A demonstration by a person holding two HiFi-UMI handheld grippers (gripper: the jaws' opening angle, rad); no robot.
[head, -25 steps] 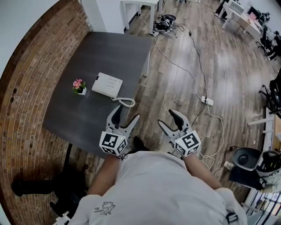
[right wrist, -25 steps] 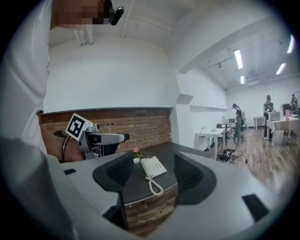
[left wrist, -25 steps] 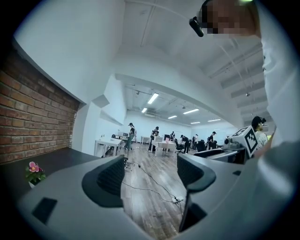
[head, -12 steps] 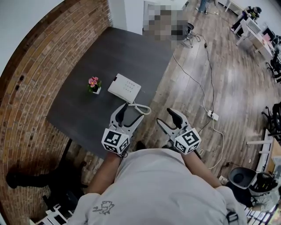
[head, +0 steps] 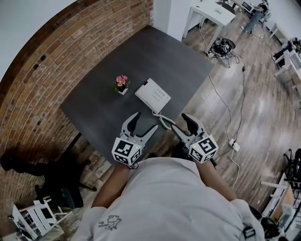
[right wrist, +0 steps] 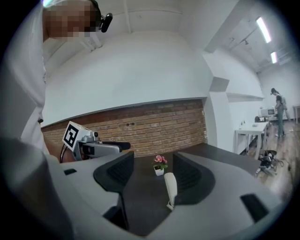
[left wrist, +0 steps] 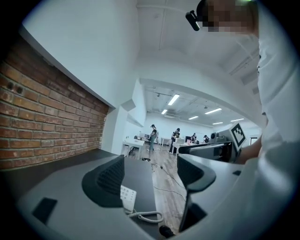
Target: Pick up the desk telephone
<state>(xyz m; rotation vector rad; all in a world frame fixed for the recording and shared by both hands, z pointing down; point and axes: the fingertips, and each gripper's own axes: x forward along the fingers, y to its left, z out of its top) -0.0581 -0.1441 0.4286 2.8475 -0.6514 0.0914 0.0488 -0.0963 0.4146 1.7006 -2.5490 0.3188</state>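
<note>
A dark grey table (head: 155,56) stood against a brick wall (head: 56,70) at nine o'clock. Toward ten o'clock from its middle sat a small pot of pink flowers (head: 122,83). At one o'clock stood a white desk (head: 211,12); at four o'clock what looked like a power strip (head: 233,145) lay on the wooden floor (head: 263,108).

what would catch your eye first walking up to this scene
A white desk telephone lies on a dark table, with a small pot of pink flowers just to its left and its coiled cord trailing toward the person. The left gripper and right gripper hover by the table's near edge, both with jaws apart and empty. A brick wall runs along the table's left side.
</note>
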